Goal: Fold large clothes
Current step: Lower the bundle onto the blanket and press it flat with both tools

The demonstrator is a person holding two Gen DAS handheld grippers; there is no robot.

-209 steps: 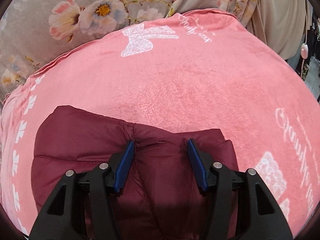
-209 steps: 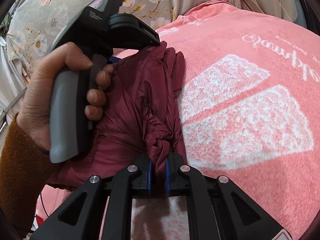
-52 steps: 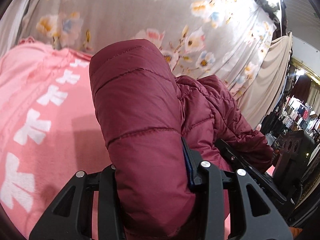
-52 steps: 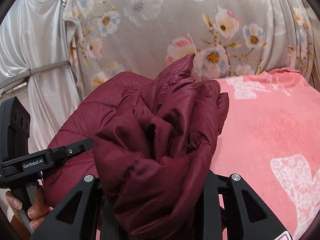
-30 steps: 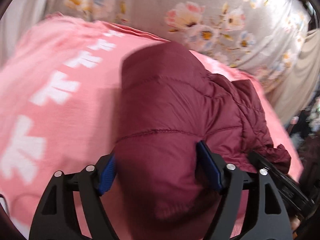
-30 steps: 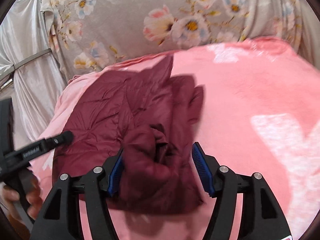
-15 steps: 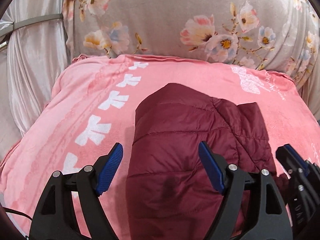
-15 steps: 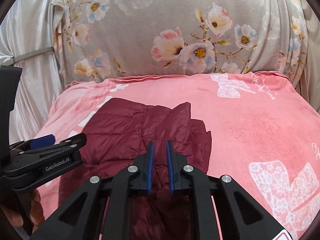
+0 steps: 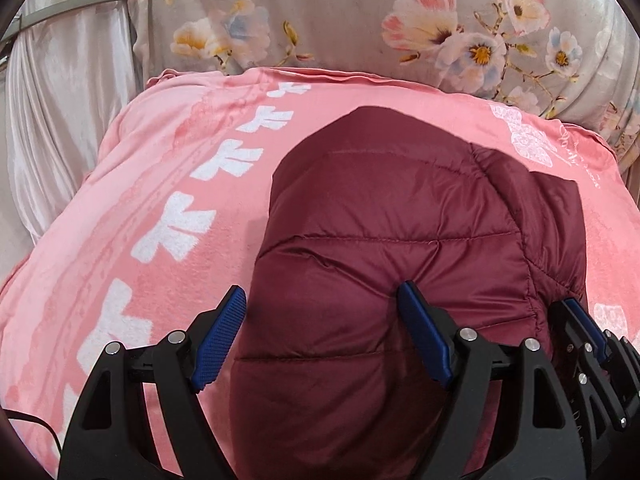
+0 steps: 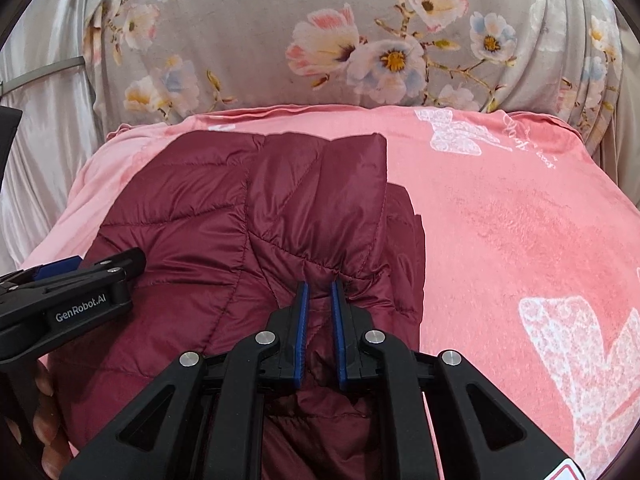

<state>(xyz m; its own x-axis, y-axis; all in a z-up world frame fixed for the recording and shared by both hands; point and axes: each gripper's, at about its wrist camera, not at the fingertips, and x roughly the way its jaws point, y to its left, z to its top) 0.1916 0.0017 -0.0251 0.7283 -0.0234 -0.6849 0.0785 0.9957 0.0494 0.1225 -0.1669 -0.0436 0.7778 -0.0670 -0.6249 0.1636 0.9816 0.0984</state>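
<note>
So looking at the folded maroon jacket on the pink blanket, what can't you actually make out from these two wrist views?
- Near edge of the jacket: both views, hidden behind the gripper bodies and cut by the bottom edge.
- Right gripper: right wrist view, whether fabric is pinched between the nearly closed pads.
- Script on the blanket: too small and warped to read.
- Hand on the left gripper: mostly cut off.

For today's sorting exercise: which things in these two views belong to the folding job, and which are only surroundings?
Part of the job:
maroon puffer jacket
left gripper
right gripper

Only surroundings:
pink blanket
floral fabric
silver curtain
</note>
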